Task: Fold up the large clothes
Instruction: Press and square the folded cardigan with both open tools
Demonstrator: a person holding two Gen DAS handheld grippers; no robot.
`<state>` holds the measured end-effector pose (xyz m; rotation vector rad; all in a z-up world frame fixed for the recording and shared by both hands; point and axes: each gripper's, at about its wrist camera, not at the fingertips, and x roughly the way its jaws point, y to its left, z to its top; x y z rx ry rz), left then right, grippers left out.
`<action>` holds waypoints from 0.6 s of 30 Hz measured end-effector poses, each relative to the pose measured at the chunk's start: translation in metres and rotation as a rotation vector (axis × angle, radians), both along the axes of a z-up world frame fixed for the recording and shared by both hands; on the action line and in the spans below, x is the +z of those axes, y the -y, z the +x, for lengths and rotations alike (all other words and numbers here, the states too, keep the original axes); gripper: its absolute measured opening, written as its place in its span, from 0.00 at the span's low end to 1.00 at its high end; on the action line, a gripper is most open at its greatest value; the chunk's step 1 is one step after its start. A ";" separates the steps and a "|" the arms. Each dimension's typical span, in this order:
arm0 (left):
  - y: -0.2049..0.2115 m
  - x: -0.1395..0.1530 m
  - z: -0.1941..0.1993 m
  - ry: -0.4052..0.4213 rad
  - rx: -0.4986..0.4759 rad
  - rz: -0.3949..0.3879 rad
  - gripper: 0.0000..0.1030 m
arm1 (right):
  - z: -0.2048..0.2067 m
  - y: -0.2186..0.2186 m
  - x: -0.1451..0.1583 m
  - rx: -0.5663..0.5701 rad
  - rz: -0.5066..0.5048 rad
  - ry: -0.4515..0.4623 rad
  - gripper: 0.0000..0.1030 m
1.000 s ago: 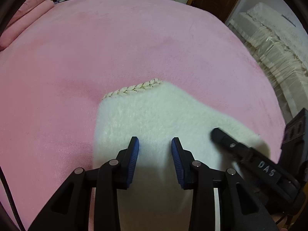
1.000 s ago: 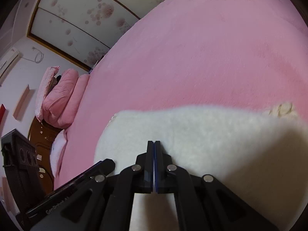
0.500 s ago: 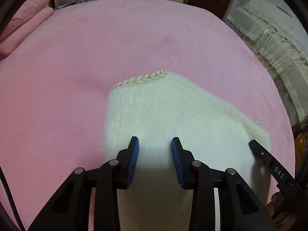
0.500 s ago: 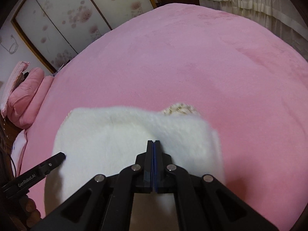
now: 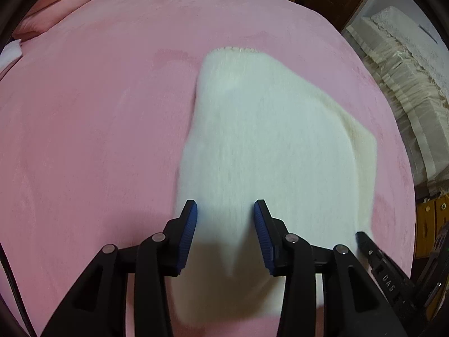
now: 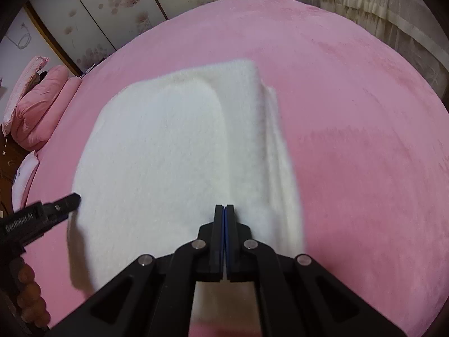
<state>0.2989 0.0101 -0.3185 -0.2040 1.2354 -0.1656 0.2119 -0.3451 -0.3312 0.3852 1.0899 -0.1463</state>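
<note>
From the left wrist view, a fluffy white garment (image 5: 269, 146) is seen lying on a pink bed (image 5: 92, 129). It has been folded into a thick pad, with a second layer showing along its right edge. The stitched trim is at the far end. Its long side runs away from the camera, from the near edge of the bed toward the middle, leaning a little to the left. The left tongs (image 5: 225, 210) are held partly open just above the near end, and their jaws have just been opening. Nothing is gripped between them.

From the right wrist view, the same garment (image 6: 168, 151) is seen flat on the bed (image 6: 364, 140), with stacked layers along its right side. Here too the long side runs away from the camera. The right tongs (image 6: 224, 209) are closed tight, and nothing is held in them. The left tongs (image 6: 74, 198) are seen at the garment's left edge.

The folding looks nearly done. Perhaps only a last tidy is left.
</note>
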 end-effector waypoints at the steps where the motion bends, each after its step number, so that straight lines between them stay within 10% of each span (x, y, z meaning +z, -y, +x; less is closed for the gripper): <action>1: 0.005 0.000 -0.004 0.000 0.002 0.004 0.38 | -0.003 0.001 0.001 0.000 0.011 -0.009 0.00; 18: 0.034 0.010 -0.057 -0.120 0.005 0.157 0.41 | -0.057 0.000 -0.020 -0.071 0.254 -0.341 0.03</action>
